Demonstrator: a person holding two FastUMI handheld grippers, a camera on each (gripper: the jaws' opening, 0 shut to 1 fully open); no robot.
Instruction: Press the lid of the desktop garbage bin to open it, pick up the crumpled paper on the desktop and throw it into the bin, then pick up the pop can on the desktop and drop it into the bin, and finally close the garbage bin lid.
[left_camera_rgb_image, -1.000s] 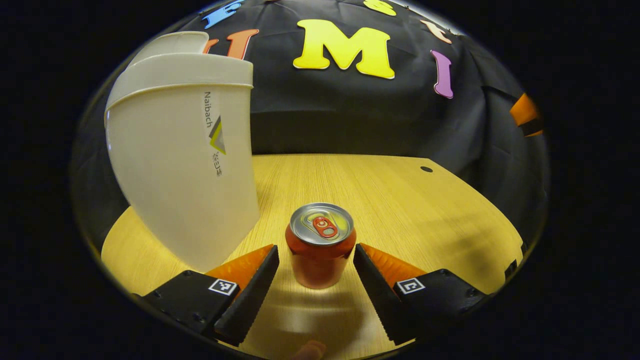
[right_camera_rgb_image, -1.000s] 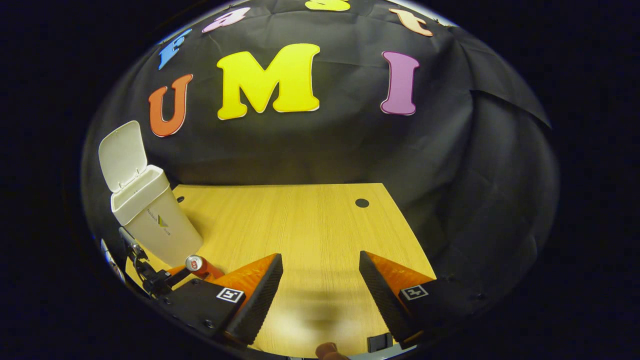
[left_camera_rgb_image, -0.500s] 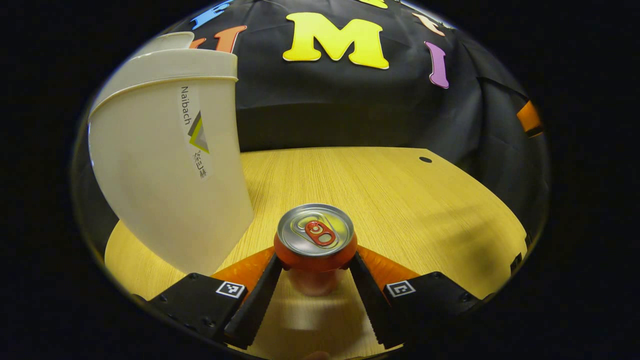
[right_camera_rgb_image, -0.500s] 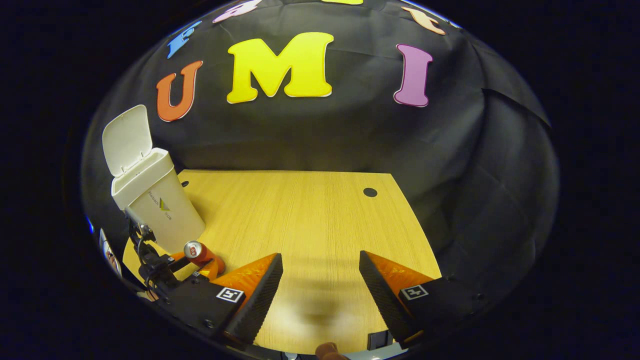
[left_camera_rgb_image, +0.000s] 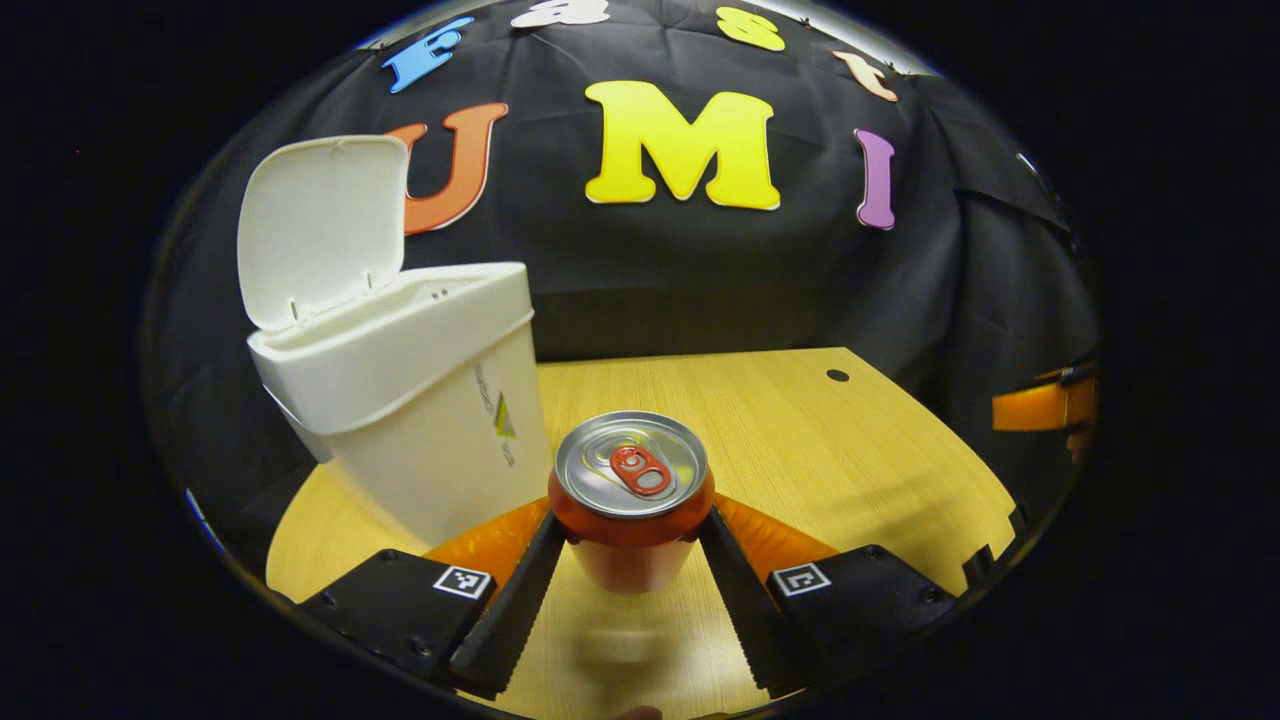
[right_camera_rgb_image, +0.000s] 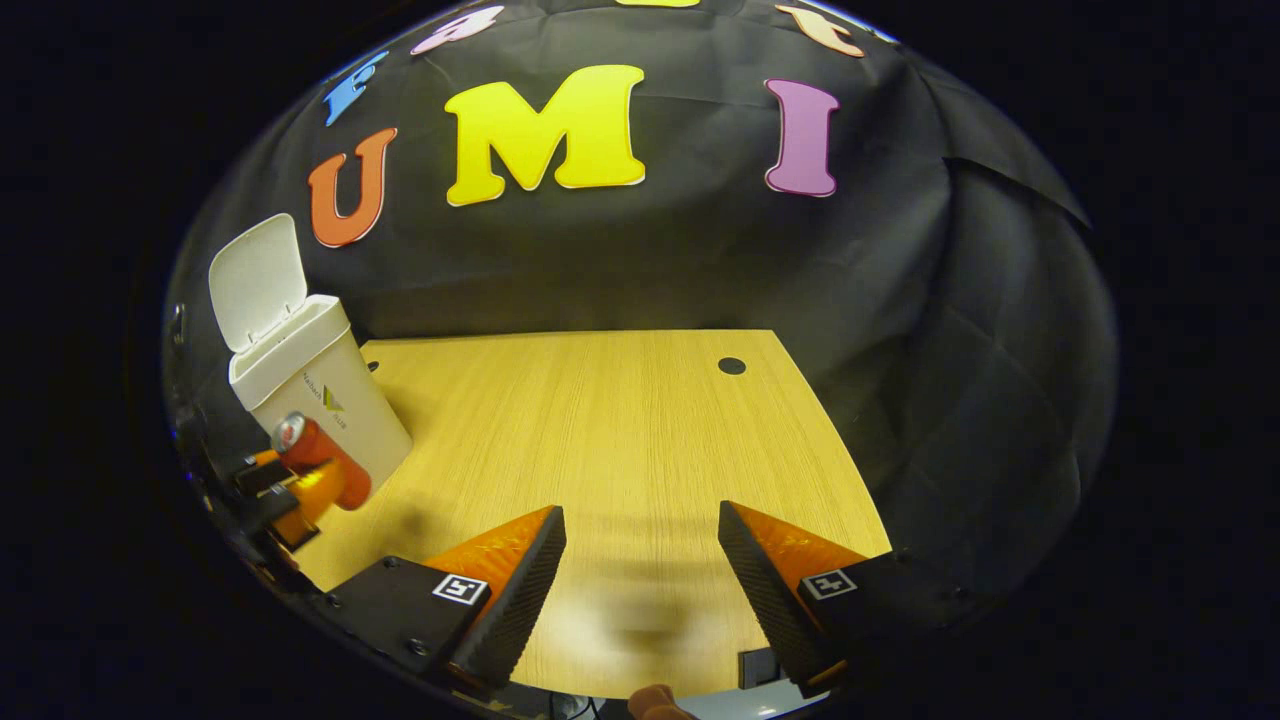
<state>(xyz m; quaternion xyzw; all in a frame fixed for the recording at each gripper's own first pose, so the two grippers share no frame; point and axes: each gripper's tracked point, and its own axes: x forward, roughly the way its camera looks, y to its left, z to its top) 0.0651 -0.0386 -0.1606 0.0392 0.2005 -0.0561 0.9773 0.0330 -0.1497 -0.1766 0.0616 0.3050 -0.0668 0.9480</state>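
So the left hand-held gripper (left_camera_rgb_image: 630, 545) is clamped on the can (left_camera_rgb_image: 630, 495), both fingers pressing its sides, right at the bottom middle of the left gripper view. The can is lifted clear of the worktop (left_camera_rgb_image: 800, 440); in the right gripper view it sits at the left edge (right_camera_rgb_image: 318, 458), tilted, in front of the bin's lower wall. The bin (left_camera_rgb_image: 420, 400) is white, upper left of the left gripper view, standing on the worktop with its lid (left_camera_rgb_image: 318, 225) flipped up and open. Can't see inside it from here.

The right hand-held gripper (right_camera_rgb_image: 640, 570) has its fingers wide apart with nothing between them, hanging over the bare wood at the bottom of its own view.

The worktop is light yellow wood grain with a small dark round hole (right_camera_rgb_image: 731, 366) toward the far right corner. Behind it is a black cloth wall (right_camera_rgb_image: 900, 300), a bit wrinkled and draped on the right side.
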